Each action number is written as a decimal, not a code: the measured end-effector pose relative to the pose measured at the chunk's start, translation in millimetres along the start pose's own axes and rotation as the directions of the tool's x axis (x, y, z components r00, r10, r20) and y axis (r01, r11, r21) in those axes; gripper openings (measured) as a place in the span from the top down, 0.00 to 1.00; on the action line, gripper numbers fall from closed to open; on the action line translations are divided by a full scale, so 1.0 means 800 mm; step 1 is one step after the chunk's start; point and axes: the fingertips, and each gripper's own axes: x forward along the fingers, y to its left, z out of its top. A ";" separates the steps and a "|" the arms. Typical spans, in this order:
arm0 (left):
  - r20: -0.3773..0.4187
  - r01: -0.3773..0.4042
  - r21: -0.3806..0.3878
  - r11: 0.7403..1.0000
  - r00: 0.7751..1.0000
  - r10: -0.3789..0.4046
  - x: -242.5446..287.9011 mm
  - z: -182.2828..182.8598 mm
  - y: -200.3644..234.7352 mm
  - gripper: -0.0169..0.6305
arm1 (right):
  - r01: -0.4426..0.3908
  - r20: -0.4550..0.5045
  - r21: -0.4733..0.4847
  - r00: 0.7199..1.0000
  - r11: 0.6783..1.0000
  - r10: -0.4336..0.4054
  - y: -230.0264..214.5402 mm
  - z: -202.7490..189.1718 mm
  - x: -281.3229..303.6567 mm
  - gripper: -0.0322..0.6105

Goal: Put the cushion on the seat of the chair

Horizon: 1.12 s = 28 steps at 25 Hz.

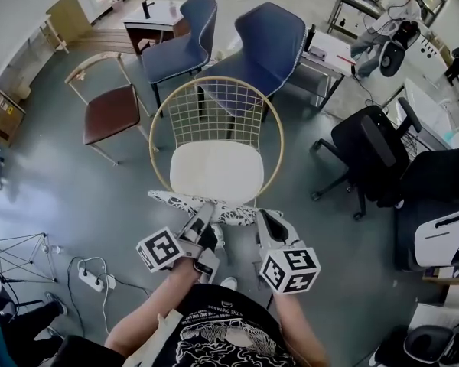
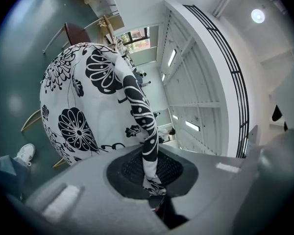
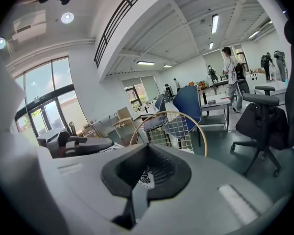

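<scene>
A black-and-white floral cushion (image 1: pixel 185 201) hangs between my two grippers, just in front of the near edge of a gold wire chair (image 1: pixel 164 107) with a white seat (image 1: pixel 216 170). My left gripper (image 1: pixel 207 214) is shut on the cushion's edge, and a fold of the cushion (image 2: pixel 83 102) runs down between its jaws (image 2: pixel 151 173). My right gripper (image 1: pixel 262 220) is shut on the other end, with patterned fabric (image 3: pixel 146 176) pinched in its jaws. In the right gripper view the wire chair (image 3: pixel 174 124) stands straight ahead.
Two blue chairs (image 1: pixel 185 40) (image 1: pixel 271 40) stand behind the wire chair, and a wooden chair with a brown seat (image 1: pixel 111 113) is to its left. A black office chair (image 1: pixel 371 155) is at the right. A power strip with cables (image 1: pixel 88 277) lies on the floor at lower left. A person (image 1: pixel 394 14) is at the far back.
</scene>
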 end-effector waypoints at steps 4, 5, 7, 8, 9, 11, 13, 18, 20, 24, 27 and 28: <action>-0.010 -0.021 -0.009 1.000 1.000 0.021 0.046 0.037 0.009 0.95 | 0.014 -0.028 -0.007 1.000 1.000 -0.014 -0.016 0.032 0.045 0.95; -0.013 -0.027 -0.002 1.000 1.000 0.027 0.056 0.044 0.016 0.95 | 0.018 -0.033 -0.009 0.999 1.000 -0.018 -0.022 0.035 0.056 0.95; -0.026 -0.052 0.030 0.998 0.998 0.053 0.074 0.059 0.031 0.95 | 0.027 -0.043 -0.012 0.999 1.000 -0.027 -0.031 0.042 0.077 0.95; -0.032 -0.068 0.048 0.997 0.997 0.069 0.083 0.068 0.037 0.95 | 0.030 -0.047 -0.014 0.998 0.999 -0.031 -0.034 0.047 0.087 0.95; -0.034 -0.062 0.035 0.997 0.997 0.063 0.093 0.075 0.038 0.95 | 0.034 -0.052 -0.018 0.998 0.999 -0.034 -0.036 0.053 0.097 0.95; -0.032 -0.042 -0.013 0.999 0.999 0.041 0.116 0.088 0.040 0.95 | 0.040 -0.061 -0.026 0.997 0.999 -0.041 -0.041 0.065 0.118 0.95; -0.040 -0.050 -0.015 0.999 0.998 0.050 0.135 0.103 0.048 0.95 | 0.046 -0.067 -0.036 0.997 0.998 -0.049 -0.046 0.076 0.139 0.95; -0.054 -0.045 -0.020 0.999 0.998 0.044 0.180 0.134 0.055 0.95 | 0.065 -0.072 -0.053 0.995 0.997 -0.069 -0.057 0.100 0.177 0.95; -0.050 -0.024 -0.019 1.000 0.999 0.023 0.198 0.147 0.049 0.95 | 0.069 -0.069 -0.051 0.995 0.996 -0.072 -0.062 0.110 0.186 0.95; -0.030 -0.013 -0.039 0.999 0.999 0.012 0.225 0.166 0.047 0.95 | 0.074 -0.076 -0.049 0.994 0.996 -0.077 -0.071 0.120 0.199 0.95; -0.013 0.021 -0.052 0.998 1.000 -0.022 0.240 0.171 0.039 0.95 | 0.076 -0.078 -0.045 0.994 0.996 -0.079 -0.082 0.124 0.201 0.95; -0.008 0.024 -0.050 0.998 1.000 -0.024 0.244 0.173 0.039 0.95 | 0.074 -0.078 -0.045 0.994 0.996 -0.077 -0.086 0.125 0.202 0.95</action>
